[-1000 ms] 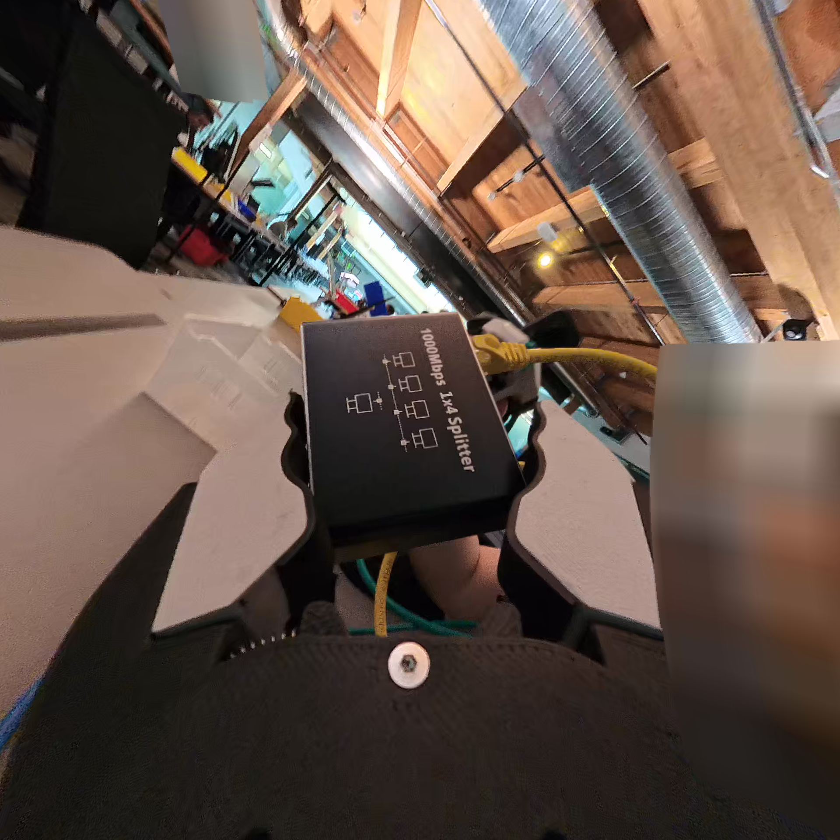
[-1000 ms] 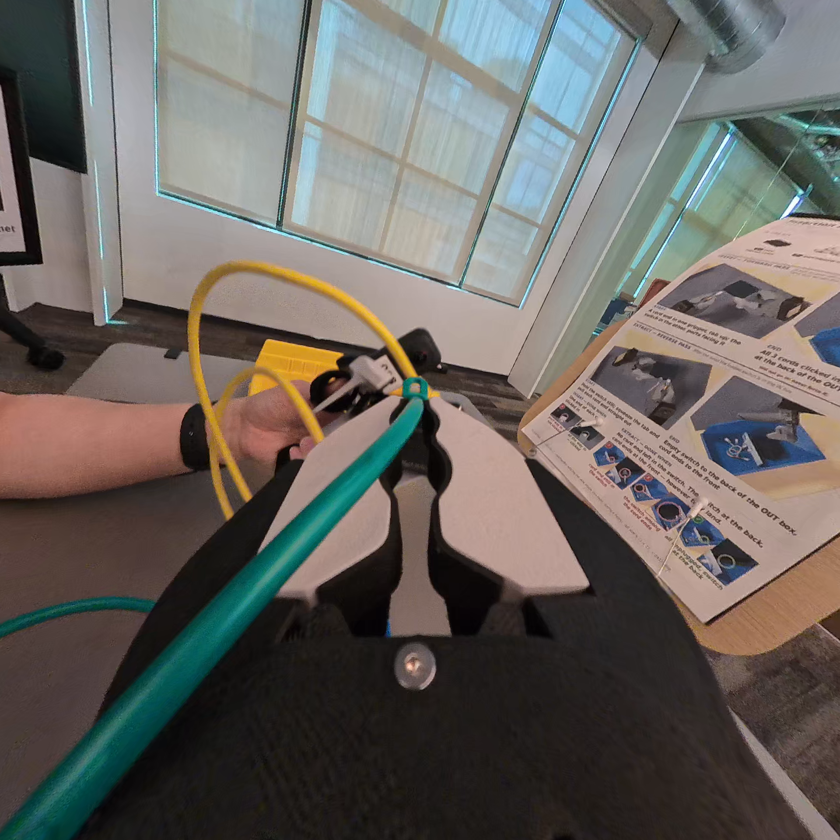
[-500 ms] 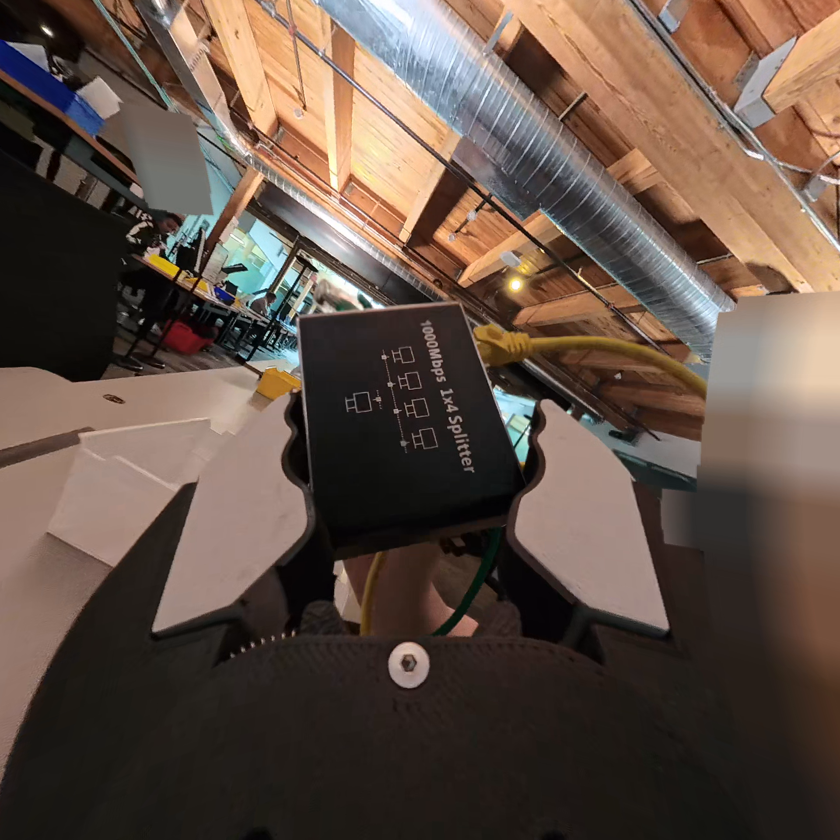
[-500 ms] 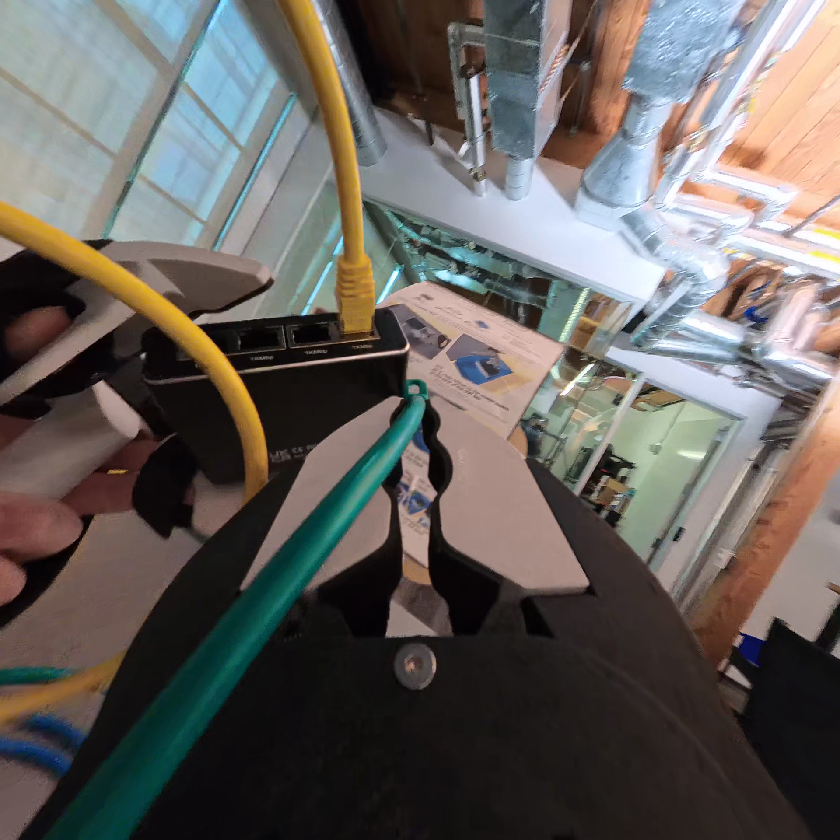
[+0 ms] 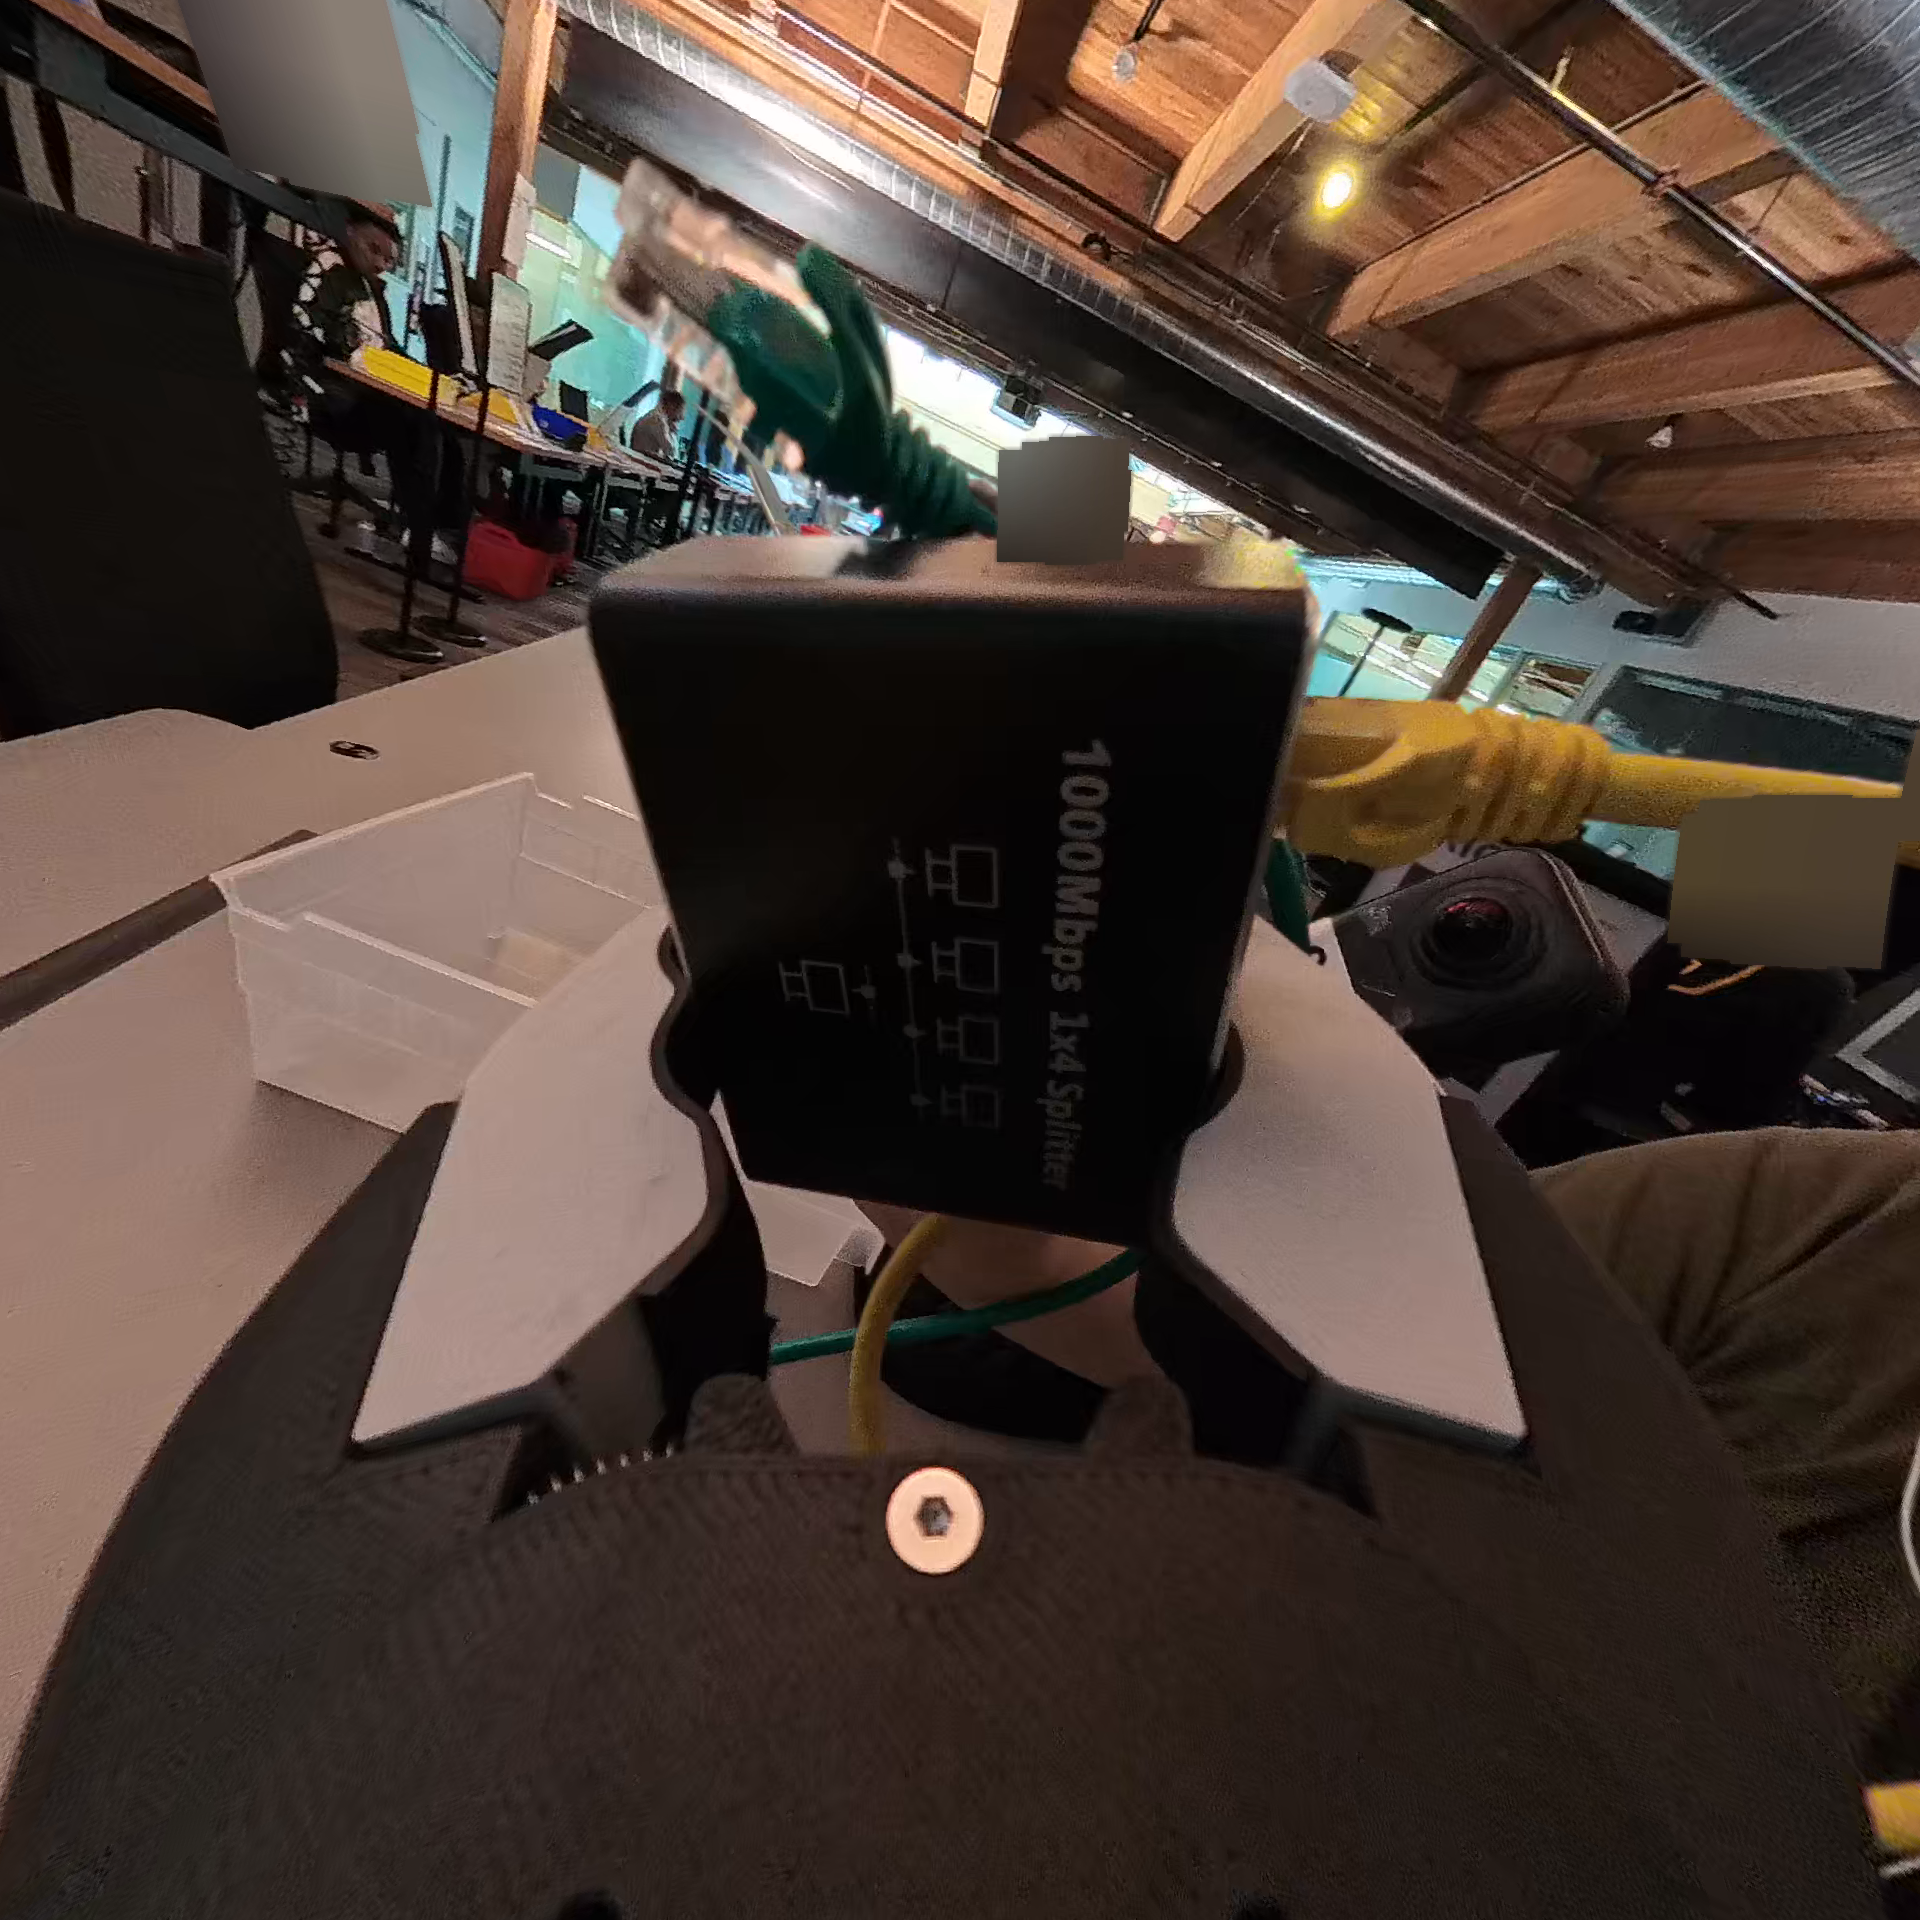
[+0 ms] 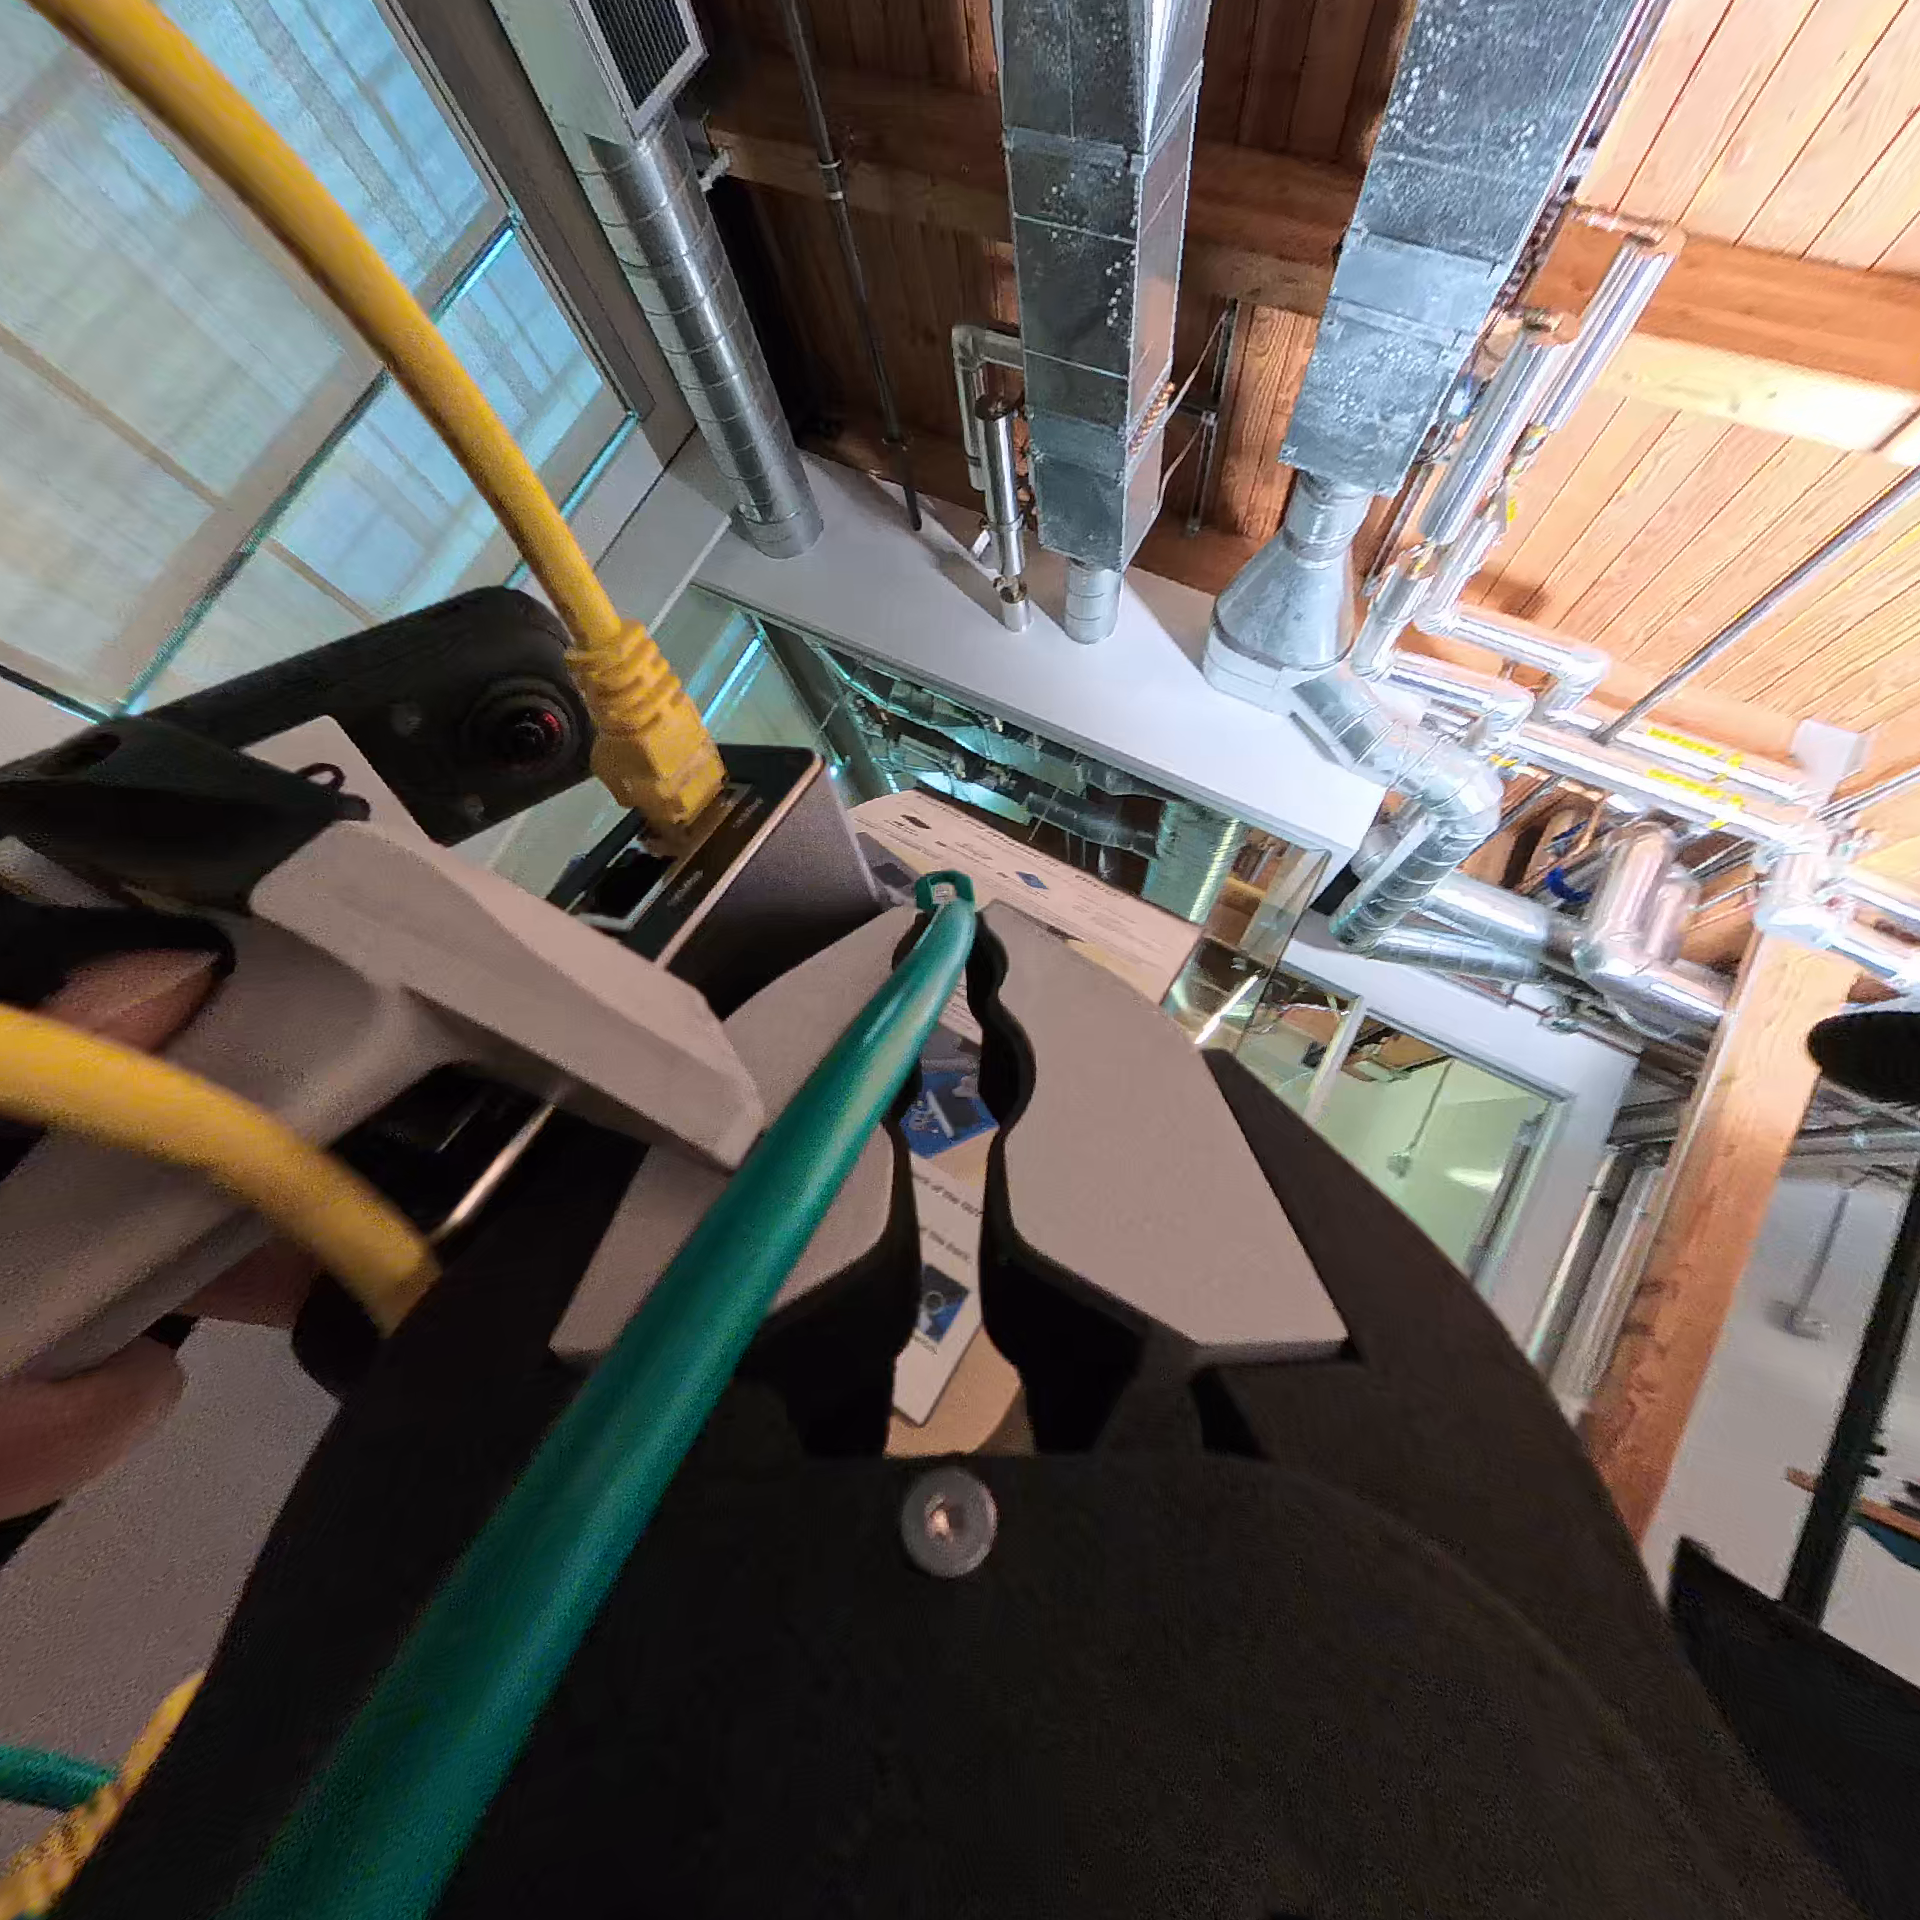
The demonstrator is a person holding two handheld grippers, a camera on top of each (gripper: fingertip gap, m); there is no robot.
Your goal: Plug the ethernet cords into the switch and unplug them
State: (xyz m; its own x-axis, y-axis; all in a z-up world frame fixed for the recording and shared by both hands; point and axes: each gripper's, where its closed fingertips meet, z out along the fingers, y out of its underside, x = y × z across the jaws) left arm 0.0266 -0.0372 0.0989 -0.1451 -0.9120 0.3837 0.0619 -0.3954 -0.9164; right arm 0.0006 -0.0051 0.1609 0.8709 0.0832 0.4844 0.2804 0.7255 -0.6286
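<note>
My left gripper (image 5: 956, 1023) is shut on the black switch (image 5: 945, 831) and holds it up in the air. A yellow cord's plug (image 5: 1455, 790) sits in a port on the switch's right side. The green cord's plug (image 5: 769, 343) hangs free just past the switch's far edge, its clear tip pointing up and left. In the right wrist view, my right gripper (image 6: 961, 925) is shut on the green cord (image 6: 727, 1247) just behind its plug, which is hidden past the fingertips. The switch (image 6: 748, 894) lies close at upper left with the yellow plug (image 6: 655, 727) in it.
A clear plastic bin (image 5: 416, 935) stands on the white table (image 5: 156, 1143) at left. The right gripper's camera (image 5: 1475, 935) is near the switch. A printed instruction sheet (image 6: 1091, 914) lies beyond the right fingertips. A person's hand (image 6: 83, 1351) and sleeve (image 5: 1714, 1299) are close by. The gap from one gripper's tips to the other's is roughly 7 cm.
The right gripper has brought the green plug up to the switch; it now shows above the switch's far edge. The left gripper has tilted the switch, still holding it.
</note>
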